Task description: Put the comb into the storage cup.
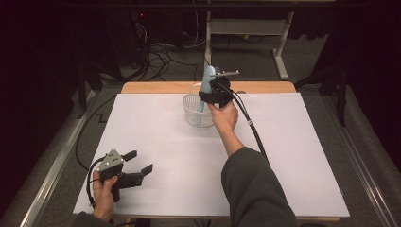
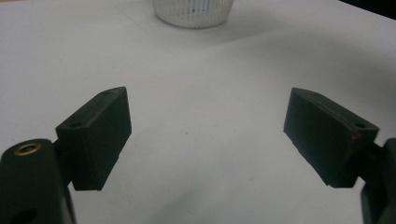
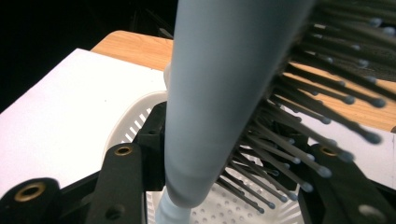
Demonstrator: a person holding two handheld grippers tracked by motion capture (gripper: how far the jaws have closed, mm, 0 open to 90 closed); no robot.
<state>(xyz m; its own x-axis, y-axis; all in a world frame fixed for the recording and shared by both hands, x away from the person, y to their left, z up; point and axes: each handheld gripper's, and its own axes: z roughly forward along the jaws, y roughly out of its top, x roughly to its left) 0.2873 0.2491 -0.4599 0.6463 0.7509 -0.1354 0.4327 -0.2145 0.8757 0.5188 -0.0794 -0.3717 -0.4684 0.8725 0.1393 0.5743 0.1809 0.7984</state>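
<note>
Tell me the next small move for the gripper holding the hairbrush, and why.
Probably lower it a little further, then open the jaws. The right gripper is shut on the light blue hairbrush, which stands handle-down in the white perforated basket. Whether the handle has reached the bottom cannot be told. The left gripper rests open, apart on the white sheet.

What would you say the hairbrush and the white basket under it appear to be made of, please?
Hairbrush: probably plastic, pale blue with a smooth matt body and thin dark bristles with rounded tips. Basket: likely moulded plastic, white and slightly translucent, with slotted walls and a perforated floor.
</note>
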